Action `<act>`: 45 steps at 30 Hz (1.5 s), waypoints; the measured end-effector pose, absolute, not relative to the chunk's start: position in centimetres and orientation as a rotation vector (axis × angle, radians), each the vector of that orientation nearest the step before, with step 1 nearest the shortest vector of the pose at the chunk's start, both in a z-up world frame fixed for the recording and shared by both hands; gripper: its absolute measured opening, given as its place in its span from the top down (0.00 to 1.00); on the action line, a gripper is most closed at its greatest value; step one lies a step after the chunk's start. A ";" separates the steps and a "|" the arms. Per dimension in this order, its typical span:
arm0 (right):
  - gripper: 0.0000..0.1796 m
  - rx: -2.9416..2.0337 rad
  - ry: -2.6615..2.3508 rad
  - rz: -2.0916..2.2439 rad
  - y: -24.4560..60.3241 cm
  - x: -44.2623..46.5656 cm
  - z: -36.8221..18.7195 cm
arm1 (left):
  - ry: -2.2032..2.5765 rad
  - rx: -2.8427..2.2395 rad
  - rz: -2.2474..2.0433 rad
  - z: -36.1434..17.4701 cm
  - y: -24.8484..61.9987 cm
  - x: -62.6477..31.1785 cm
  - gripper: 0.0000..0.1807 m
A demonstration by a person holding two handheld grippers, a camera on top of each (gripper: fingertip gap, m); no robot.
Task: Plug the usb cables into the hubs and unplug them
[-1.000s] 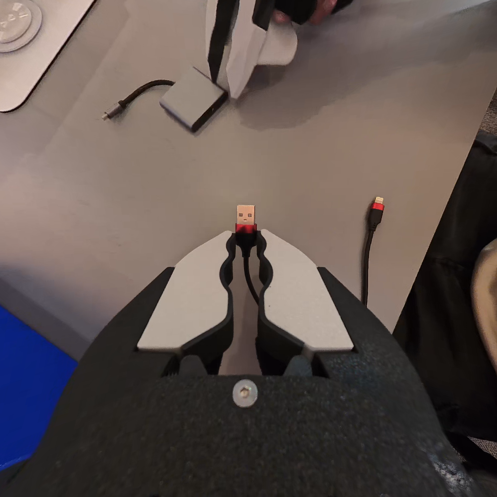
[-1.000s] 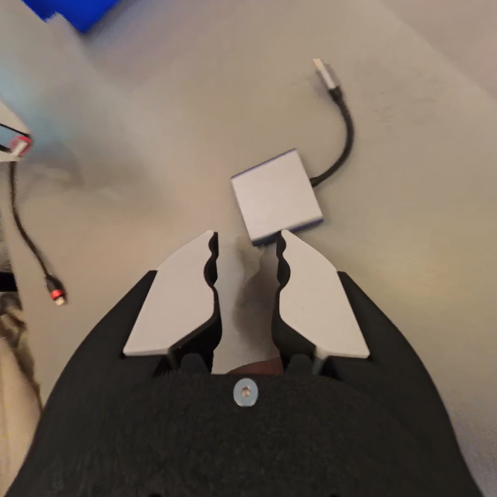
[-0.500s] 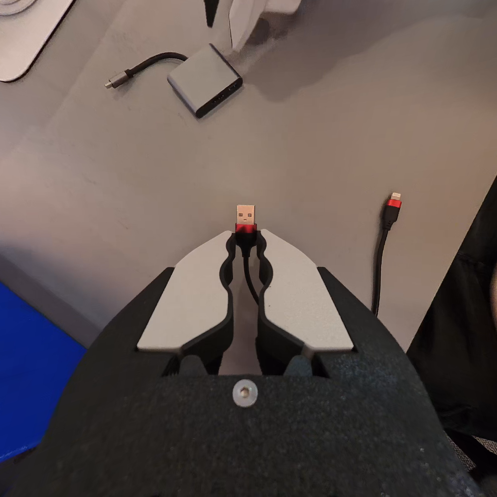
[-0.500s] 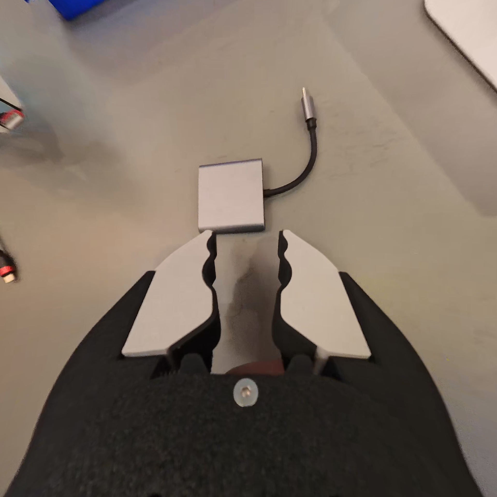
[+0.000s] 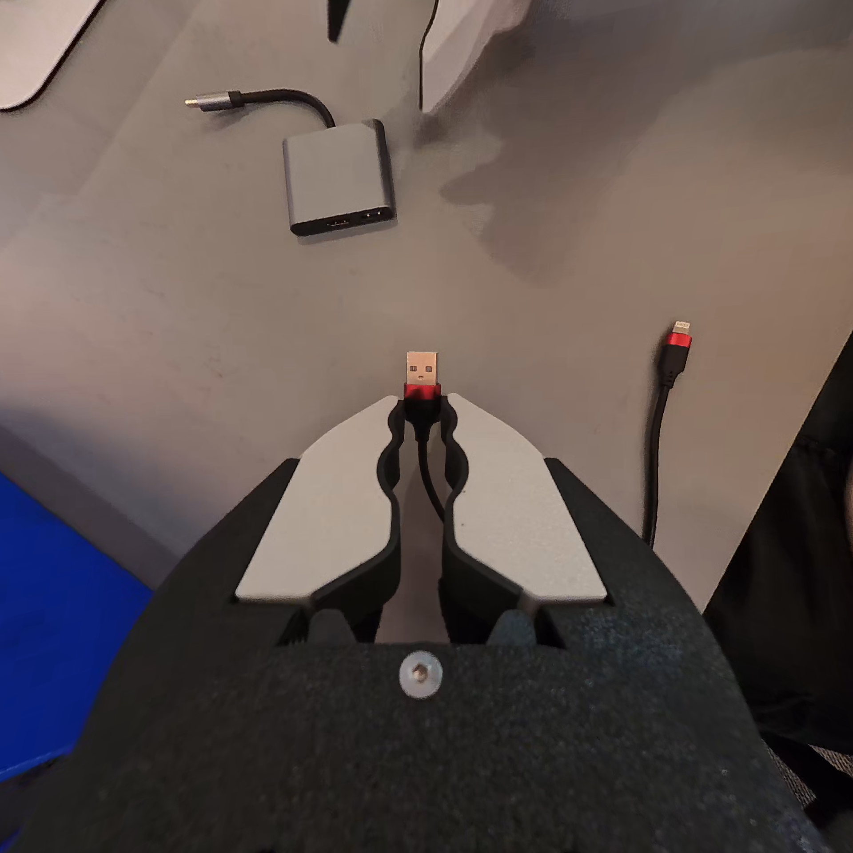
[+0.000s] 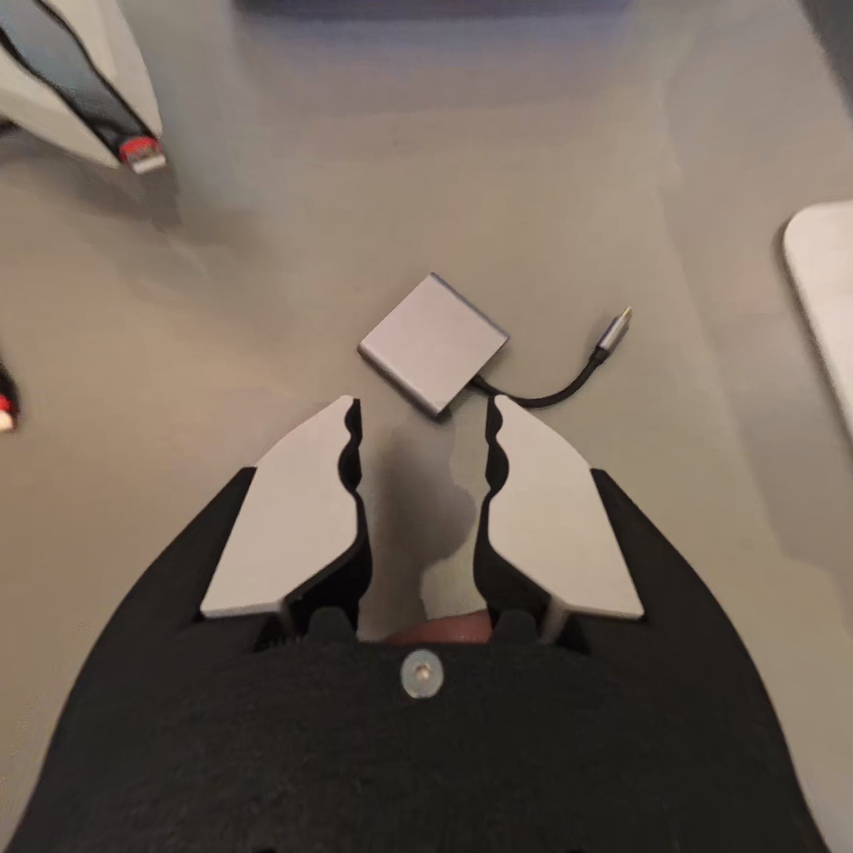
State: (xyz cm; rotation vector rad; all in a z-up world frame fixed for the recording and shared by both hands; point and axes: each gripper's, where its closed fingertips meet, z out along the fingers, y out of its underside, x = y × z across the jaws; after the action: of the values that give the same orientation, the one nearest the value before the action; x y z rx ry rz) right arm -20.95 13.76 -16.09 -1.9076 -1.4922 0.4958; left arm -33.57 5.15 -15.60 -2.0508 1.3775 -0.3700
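The left tongs (image 5: 422,397) were clamped on the red collar of the USB plug (image 5: 422,368), its metal tongue sticking out past the tips and aimed toward the hub (image 5: 337,173). The hub lay flat on the desk (image 5: 138,300), well ahead of the plug, with its port face turned toward the plug and slightly skewed. The right tongs (image 6: 422,406) stood wide and empty, just short of the hub's near corner, with the hub's short pigtail cable (image 6: 554,397) trailing off beside their right tip.

The step in hand looked like bracing the hub before insertion. To do it well, the right tongs should probably close across the hub's two plain sides, clear of the port face and the pigtail, and square it to the plug. The left tongs would then bring the plug in level and straight at the wider port; since the grip is on the collar only, any angle could make the plug pivot or push the light hub away.

The cable's far end, a small red-collared connector (image 5: 678,341), lay on the desk to the right of the hub. From the right wrist view the ports were hidden and the edges were smeared by motion. Only a corner of a pale flat object (image 5: 27,46) showed to the left of the hub, too cropped to identify. Which way up the port's inner tongue sat could not be made out.
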 end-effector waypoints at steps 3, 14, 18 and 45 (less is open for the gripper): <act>0.69 -1.778 -1.718 0.270 15.1 -20.8 -15.8 | 1.381 -2.059 -0.365 -15.8 5.2 -33.7 0.92; 0.75 -1.685 -2.101 0.350 17.1 -20.9 -18.4 | 1.362 -2.076 -0.405 -16.2 5.9 -34.1 0.92; 0.79 -1.618 -2.160 0.340 17.8 -21.2 -18.9 | 1.374 -2.066 -0.422 -16.2 5.9 -33.7 0.92; 0.97 -1.411 -1.776 1.030 7.7 -18.3 -7.5 | 1.540 -1.900 -0.459 -10.7 4.4 -30.8 0.92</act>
State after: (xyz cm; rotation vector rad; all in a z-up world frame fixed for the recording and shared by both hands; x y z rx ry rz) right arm -18.26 7.74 -7.47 -1.4108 -1.7761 1.0303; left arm -30.77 4.39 -10.68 -1.9000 1.5401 -0.4587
